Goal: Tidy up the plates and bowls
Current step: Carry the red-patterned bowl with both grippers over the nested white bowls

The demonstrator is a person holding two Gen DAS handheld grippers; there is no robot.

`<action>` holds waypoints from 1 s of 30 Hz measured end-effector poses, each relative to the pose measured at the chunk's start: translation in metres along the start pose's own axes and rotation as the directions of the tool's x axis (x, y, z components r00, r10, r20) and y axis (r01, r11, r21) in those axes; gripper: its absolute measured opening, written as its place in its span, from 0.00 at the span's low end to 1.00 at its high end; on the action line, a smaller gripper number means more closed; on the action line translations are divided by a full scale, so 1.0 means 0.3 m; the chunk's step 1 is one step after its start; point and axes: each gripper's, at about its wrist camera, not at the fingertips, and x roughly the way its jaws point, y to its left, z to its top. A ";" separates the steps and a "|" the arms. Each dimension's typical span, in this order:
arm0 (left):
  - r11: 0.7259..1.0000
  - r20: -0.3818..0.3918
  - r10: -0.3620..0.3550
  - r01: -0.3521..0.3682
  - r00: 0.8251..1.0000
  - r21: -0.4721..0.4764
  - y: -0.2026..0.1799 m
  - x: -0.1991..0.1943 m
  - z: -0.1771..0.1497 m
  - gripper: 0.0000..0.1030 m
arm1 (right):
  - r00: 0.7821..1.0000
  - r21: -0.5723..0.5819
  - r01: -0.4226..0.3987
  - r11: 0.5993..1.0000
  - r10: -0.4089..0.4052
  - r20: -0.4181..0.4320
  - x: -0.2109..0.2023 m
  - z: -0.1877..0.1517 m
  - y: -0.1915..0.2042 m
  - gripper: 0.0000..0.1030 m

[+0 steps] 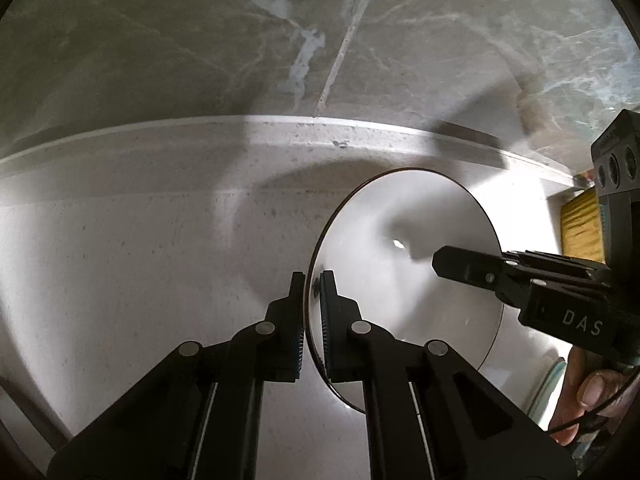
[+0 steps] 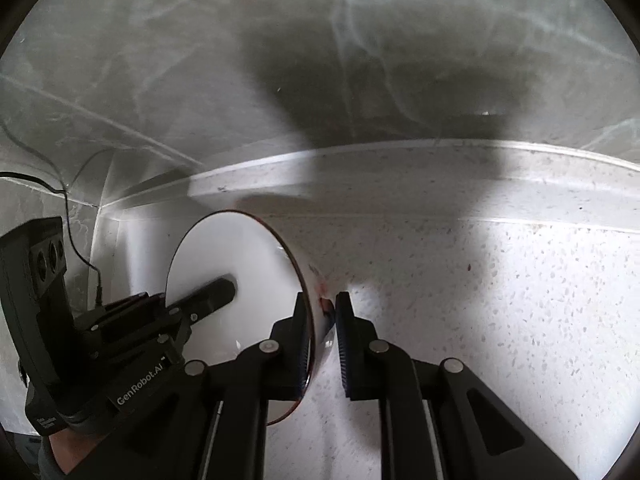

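A white bowl (image 1: 400, 232) with a thin dark rim is tilted on its side over the speckled counter, held from both sides. My left gripper (image 1: 311, 282) is shut on the bowl's left rim, one pad inside and one outside. In the right wrist view the same bowl (image 2: 240, 264) shows a red mark on its outer wall. My right gripper (image 2: 322, 304) is shut on that wall at the opposite rim. Each view shows the other gripper's inner finger (image 1: 460, 268) (image 2: 216, 292) lying inside the bowl.
The pale speckled counter (image 2: 500, 300) ends at a raised back ledge (image 1: 240, 124) below a grey marble wall. A black cable (image 2: 76, 240) hangs at the left corner. A yellow object (image 1: 580, 228) stands at the right, and a person's hand (image 1: 592, 392) grips the right handle.
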 end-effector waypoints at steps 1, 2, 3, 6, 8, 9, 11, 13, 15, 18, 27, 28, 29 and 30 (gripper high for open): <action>1.000 0.001 0.001 -0.001 1.000 0.001 0.001 -0.013 -0.002 0.05 | 1.000 -0.003 -0.004 1.000 0.004 0.000 -0.010 -0.007 0.007 0.14; 1.000 0.004 0.003 -0.003 1.000 0.002 0.002 -0.033 -0.008 0.05 | 1.000 -0.007 -0.006 1.000 0.006 0.002 -0.021 -0.015 0.014 0.14; 1.000 0.006 0.003 -0.003 1.000 -0.001 0.010 -0.053 -0.010 0.05 | 1.000 -0.017 -0.007 1.000 0.007 0.003 -0.037 -0.024 0.026 0.14; 1.000 0.012 0.001 -0.001 1.000 -0.004 0.020 -0.107 -0.032 0.06 | 1.000 -0.038 -0.016 0.999 0.016 0.005 -0.084 -0.061 0.048 0.14; 1.000 0.018 0.005 -0.005 1.000 -0.006 0.018 -0.155 -0.071 0.06 | 1.000 -0.056 -0.024 0.998 0.024 0.003 -0.122 -0.098 0.064 0.14; 1.000 0.022 0.009 -0.009 1.000 -0.002 0.011 -0.181 -0.084 0.06 | 1.000 -0.065 -0.029 0.997 0.029 0.001 -0.142 -0.121 0.079 0.14; 1.000 0.029 0.011 -0.011 1.000 -0.002 0.008 -0.215 -0.102 0.07 | 0.999 -0.083 -0.034 0.996 0.035 0.001 -0.177 -0.162 0.094 0.14; 1.000 0.039 0.012 -0.012 0.999 0.000 -0.022 -0.272 -0.193 0.07 | 0.999 -0.104 -0.038 0.994 0.039 0.002 -0.211 -0.206 0.126 0.15; 1.000 0.048 0.012 -0.012 0.999 -0.003 -0.060 -0.299 -0.257 0.07 | 0.999 -0.125 -0.044 0.991 0.044 0.001 -0.250 -0.255 0.146 0.15; 1.000 0.057 0.006 -0.006 0.998 -0.016 -0.101 -0.342 -0.358 0.07 | 0.999 -0.150 -0.051 0.987 0.051 -0.007 -0.293 -0.323 0.170 0.16; 0.999 0.047 0.012 -0.009 0.999 -0.048 -0.204 -0.451 -0.804 0.08 | 0.995 -0.192 -0.081 0.978 0.067 -0.077 -0.339 -0.564 0.194 0.17; 0.998 0.038 0.013 -0.011 0.999 -0.054 -0.210 -0.448 -0.844 0.08 | 0.994 -0.197 -0.078 0.977 0.063 -0.085 -0.334 -0.592 0.197 0.17; 0.998 0.034 0.014 -0.012 0.999 -0.056 -0.210 -0.446 -0.875 0.08 | 0.994 -0.200 -0.076 0.977 0.059 -0.090 -0.329 -0.613 0.197 0.16; 0.998 0.025 0.015 -0.013 1.000 -0.060 -0.216 -0.437 -0.913 0.08 | 0.994 -0.200 -0.076 0.977 0.057 -0.095 -0.324 -0.630 0.195 0.16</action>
